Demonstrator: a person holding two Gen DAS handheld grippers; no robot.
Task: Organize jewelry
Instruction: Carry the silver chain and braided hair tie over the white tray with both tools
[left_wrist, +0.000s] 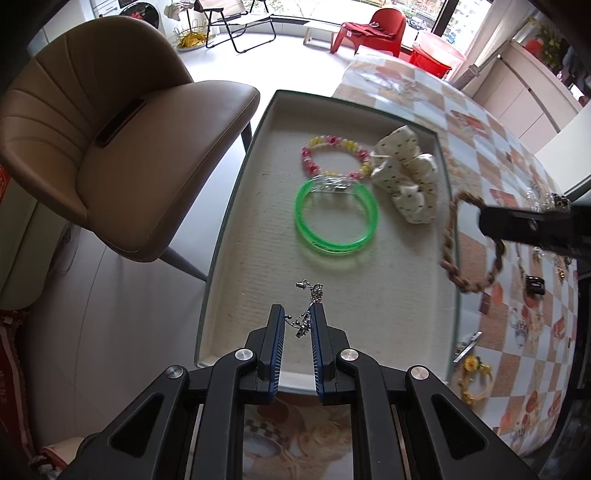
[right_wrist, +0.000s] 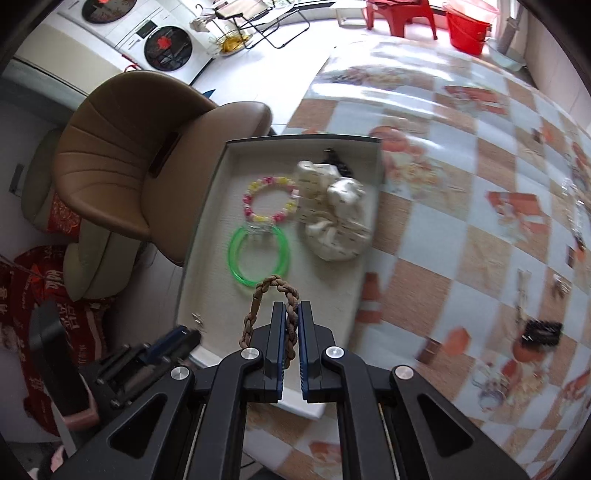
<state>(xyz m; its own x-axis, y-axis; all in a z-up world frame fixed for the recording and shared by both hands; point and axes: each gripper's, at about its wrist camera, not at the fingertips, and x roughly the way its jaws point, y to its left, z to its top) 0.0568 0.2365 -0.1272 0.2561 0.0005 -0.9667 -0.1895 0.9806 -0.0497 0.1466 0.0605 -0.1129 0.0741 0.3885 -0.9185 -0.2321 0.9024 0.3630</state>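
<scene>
A white tray lies on the table's left edge. In it are a green bangle, a pink-and-yellow bead bracelet and a cream scrunchie. My left gripper is over the tray's near end, jaws slightly apart, with a silver chain hanging between them. My right gripper is shut on a brown braided bracelet and holds it above the tray's near right corner, short of the green bangle. The braided bracelet also shows in the left wrist view.
A tan chair stands left of the tray. More small jewelry lies scattered on the checked tablecloth at right, including a black clip and a yellow flower piece.
</scene>
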